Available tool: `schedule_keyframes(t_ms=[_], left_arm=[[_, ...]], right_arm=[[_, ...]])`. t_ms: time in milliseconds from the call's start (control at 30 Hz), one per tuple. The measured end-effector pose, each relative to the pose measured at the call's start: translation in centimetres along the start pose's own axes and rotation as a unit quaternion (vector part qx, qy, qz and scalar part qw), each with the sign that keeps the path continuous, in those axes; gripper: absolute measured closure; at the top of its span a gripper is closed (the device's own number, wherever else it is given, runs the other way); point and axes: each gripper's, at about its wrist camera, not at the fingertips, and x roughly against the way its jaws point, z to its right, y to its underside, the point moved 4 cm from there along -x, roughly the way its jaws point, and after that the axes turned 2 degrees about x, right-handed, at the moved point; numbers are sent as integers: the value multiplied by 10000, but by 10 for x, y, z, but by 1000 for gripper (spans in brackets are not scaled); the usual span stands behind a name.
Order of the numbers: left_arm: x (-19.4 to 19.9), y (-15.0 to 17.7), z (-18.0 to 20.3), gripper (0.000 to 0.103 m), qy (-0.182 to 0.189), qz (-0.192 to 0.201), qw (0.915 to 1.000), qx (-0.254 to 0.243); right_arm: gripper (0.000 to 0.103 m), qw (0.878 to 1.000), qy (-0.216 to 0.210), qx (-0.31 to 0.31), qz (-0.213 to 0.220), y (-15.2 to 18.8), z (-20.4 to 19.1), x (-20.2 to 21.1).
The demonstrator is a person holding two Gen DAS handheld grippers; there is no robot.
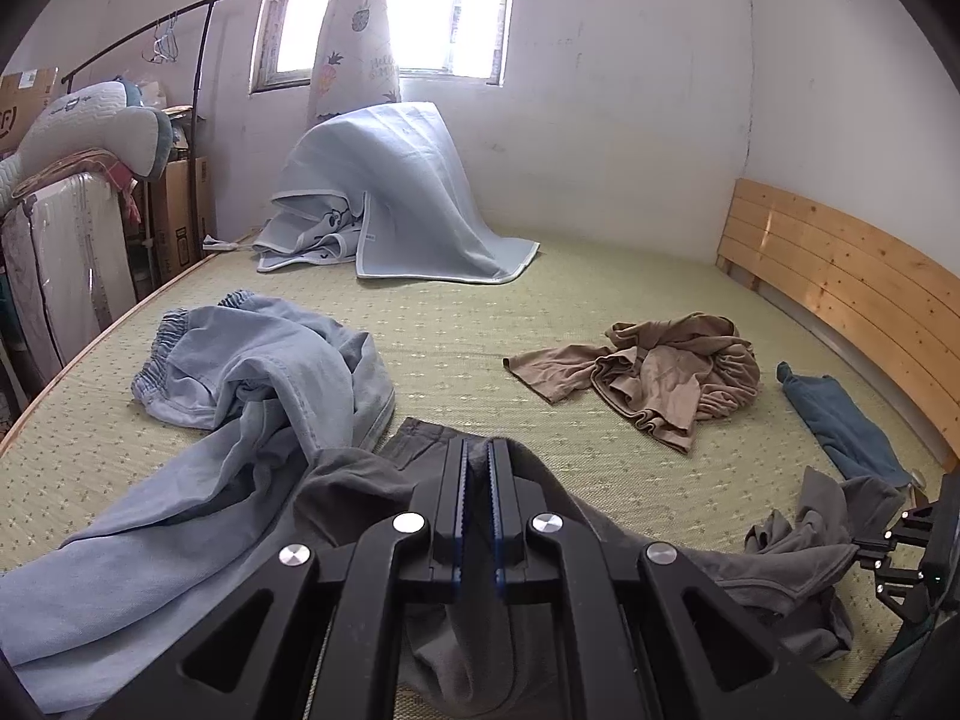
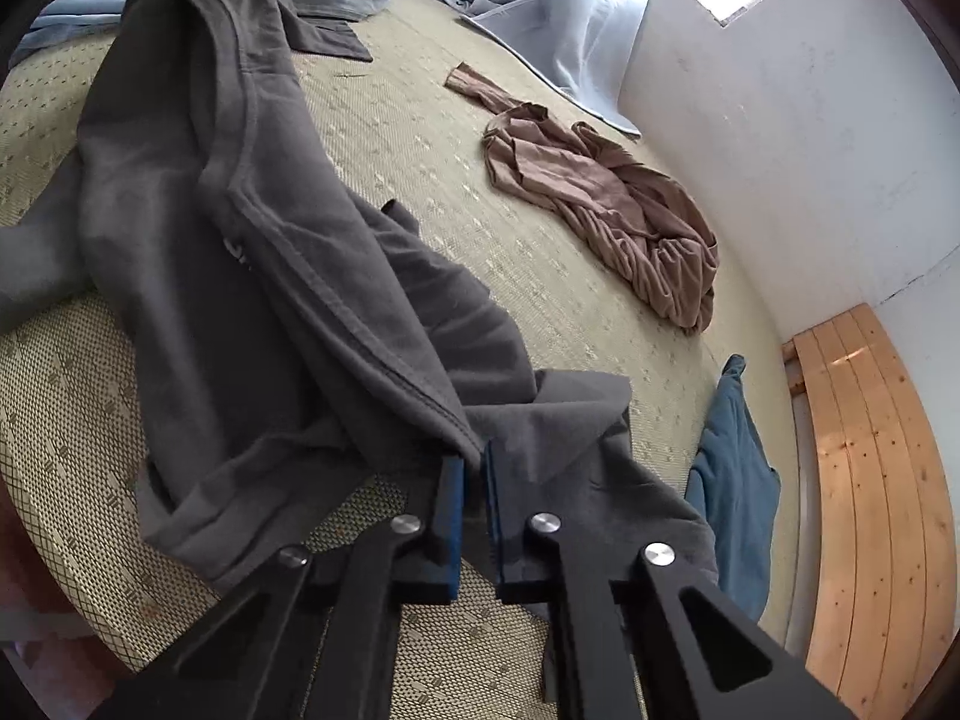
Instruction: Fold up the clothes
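Black left tongs fill the bottom of the left wrist view, their jaws closed on a fold of a dark grey garment that drapes under and around them. Just left of these tongs, a pair of pale blue trousers sprawls across the bed, its elastic waistband farther off and one leg running back past the tongs, touching the grey cloth. Ahead and to the right, well apart, lies a crumpled tan garment. Farther right, near the wooden headboard, sits a darker blue garment. Beyond everything, against the wall under the window, a light blue blanket stands in a heap.

Seen from the right wrist, the right tongs are likewise clamped on the grey garment, pinching its hem between the blue pads. From there the cloth stretches away to the upper left, lying partly on the woven mat. Ahead and right of these tongs rests the tan garment; just right of them lies the dark blue garment, beside the headboard.
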Motion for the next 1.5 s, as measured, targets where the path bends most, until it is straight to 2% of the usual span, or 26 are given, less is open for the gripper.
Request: schedule_keyframes(t_ms=[200,400,600,700,867,1167,1300,1500], left_arm=[[11,-2,2,98,-118,178,9996,-202],[33,-8,3,98,-430,460,9967,-511],[69,-26,5,98,-719,907,9906,-727],[96,-45,10,98,-813,1242,9855,-820],[145,-83,20,98,-835,1823,9760,-848],[238,-159,36,98,-663,2642,9592,-752],[276,-194,38,98,-594,2800,9558,-679],[340,-237,44,98,-524,3165,9453,-585]], right_arm=[[100,9950,516,-662,533,-11,32,29],[100,9728,1273,-1540,1174,-21,78,76],[100,9557,1710,-1776,1609,-39,108,127],[100,9455,2003,-1749,1877,-53,124,162],[100,9194,2516,-1853,2390,-71,156,235],[100,8771,3134,-1928,3088,-94,194,349],[100,8590,3368,-1935,3335,-100,206,397],[100,8317,3622,-2000,3703,-105,216,465]])
